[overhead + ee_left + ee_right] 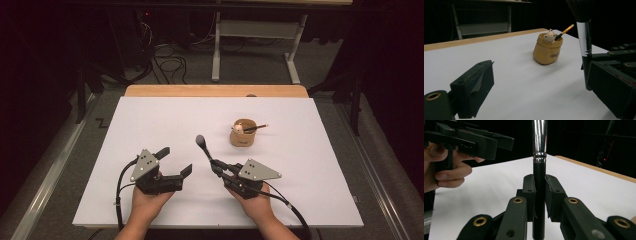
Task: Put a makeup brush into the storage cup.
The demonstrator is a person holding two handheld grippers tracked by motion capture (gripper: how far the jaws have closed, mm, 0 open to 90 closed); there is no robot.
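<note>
A white sheet [150,130] covers a wooden table [215,90] on grey carpet [250,65], with tangled cables [167,62] and a white metal table frame [255,37] beyond in a dark room.

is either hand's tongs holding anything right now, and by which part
The right tongs are shut on the makeup brush, gripping its black handle just below the silver ferrule, bristles pointing away. The left tongs stand open and hold nothing.

Brush [539,185]: black handle, silver ferrule, dark bristles. Pot [243,134]: tan, dark lettering, with a white figure [549,36] at its rim. Second brush [564,31] in pot: orange handle. Table sheet [150,130]: white; far edge light wood. Both grippers black, grey top plates.
</note>
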